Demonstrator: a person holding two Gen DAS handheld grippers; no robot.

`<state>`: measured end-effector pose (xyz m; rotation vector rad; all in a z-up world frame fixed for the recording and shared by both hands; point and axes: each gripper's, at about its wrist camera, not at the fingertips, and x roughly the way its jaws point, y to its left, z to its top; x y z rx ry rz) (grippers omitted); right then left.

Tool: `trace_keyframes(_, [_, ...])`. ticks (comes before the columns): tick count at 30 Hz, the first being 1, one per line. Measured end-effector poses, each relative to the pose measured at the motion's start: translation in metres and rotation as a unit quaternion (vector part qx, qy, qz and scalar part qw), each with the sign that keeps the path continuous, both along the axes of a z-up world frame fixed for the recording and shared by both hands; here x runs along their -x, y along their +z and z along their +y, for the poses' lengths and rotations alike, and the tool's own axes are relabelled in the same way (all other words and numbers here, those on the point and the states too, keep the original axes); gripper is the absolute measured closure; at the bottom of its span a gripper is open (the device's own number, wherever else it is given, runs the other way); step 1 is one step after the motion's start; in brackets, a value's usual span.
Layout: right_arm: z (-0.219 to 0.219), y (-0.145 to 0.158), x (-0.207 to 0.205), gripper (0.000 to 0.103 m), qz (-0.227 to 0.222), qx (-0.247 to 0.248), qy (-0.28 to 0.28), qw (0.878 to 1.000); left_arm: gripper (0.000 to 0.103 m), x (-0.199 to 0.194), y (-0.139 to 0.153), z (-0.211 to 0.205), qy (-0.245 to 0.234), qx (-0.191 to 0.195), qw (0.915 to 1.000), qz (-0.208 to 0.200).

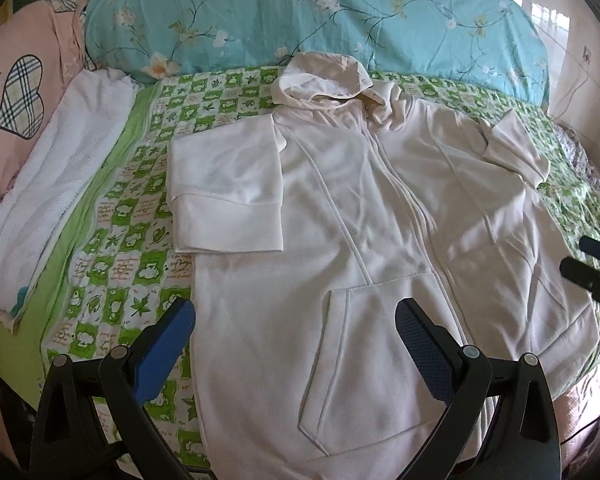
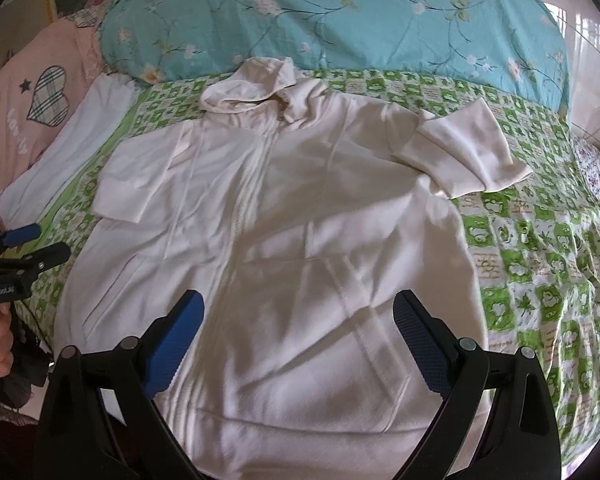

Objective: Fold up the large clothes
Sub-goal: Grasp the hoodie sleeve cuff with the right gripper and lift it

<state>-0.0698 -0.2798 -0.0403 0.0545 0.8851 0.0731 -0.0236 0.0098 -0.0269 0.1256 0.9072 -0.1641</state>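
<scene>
From the left wrist view, your left gripper (image 1: 294,344) hangs wide open over the lower left of the hoodie (image 1: 380,240), holding nothing. The hoodie lies face up and zipped on the green checked sheet (image 1: 140,240), hood toward the blue floral quilt (image 1: 300,12), and the left sleeve (image 1: 226,188) is already doubled back beside the chest. The step in hand looks like the first side fold, so take the left hem corner and the shoulder edge rather than the pocket — pinch both layers, or the back panel will lag. A folded white cloth (image 1: 60,184) lies well off to the left, leaving a clear strip of sheet between it and the hoodie. The right gripper (image 1: 592,264) shows at the far right edge.

From the right wrist view, your right gripper (image 2: 298,340) is equally spread and empty above the lower front. The right sleeve (image 2: 464,152) sits rumpled, angling out onto the sheet — flatten it inward before folding that side. Open sheet runs to the right; the near hem lies close to the bed edge, so lift rather than drag.
</scene>
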Motion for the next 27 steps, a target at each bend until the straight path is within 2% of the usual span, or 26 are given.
trace_keyframes(5, [-0.024,0.0,-0.027,0.007,-0.006,-0.006,-0.01,1.0,0.003,-0.019,-0.003,-0.003,0.004,0.0,1.0,0.004])
trace_keyframes(10, [-0.062,0.002,-0.075,0.007,-0.019,-0.021,-0.034,0.999,0.003,-0.043,-0.003,-0.005,0.006,0.005,1.0,0.001])
trace_keyframes(17, [-0.099,-0.01,-0.142,0.009,-0.013,0.015,-0.045,0.999,0.003,-0.078,-0.009,-0.013,0.01,0.009,0.9999,0.005])
trace_keyframes(20, [-0.108,-0.027,-0.167,0.016,0.012,0.036,-0.04,0.998,0.003,-0.09,-0.014,-0.017,0.009,0.01,0.9999,0.009])
trace_keyframes(23, [-0.119,-0.049,-0.186,0.035,0.045,0.066,-0.051,0.996,0.003,-0.098,-0.02,-0.022,0.006,0.008,0.9998,0.015])
trace_keyframes(25, [-0.133,-0.056,-0.191,0.055,0.05,0.047,-0.062,0.996,0.003,-0.102,-0.024,-0.023,0.003,0.007,0.9998,0.018])
trace_keyframes(26, [-0.138,-0.054,-0.191,0.069,0.046,0.031,-0.063,0.996,0.003,-0.103,-0.026,-0.024,0.003,0.007,0.9998,0.019])
trace_keyframes(27, [-0.142,-0.048,-0.189,0.097,0.037,0.022,-0.068,0.997,0.003,-0.103,-0.027,-0.023,0.002,0.007,0.9998,0.02])
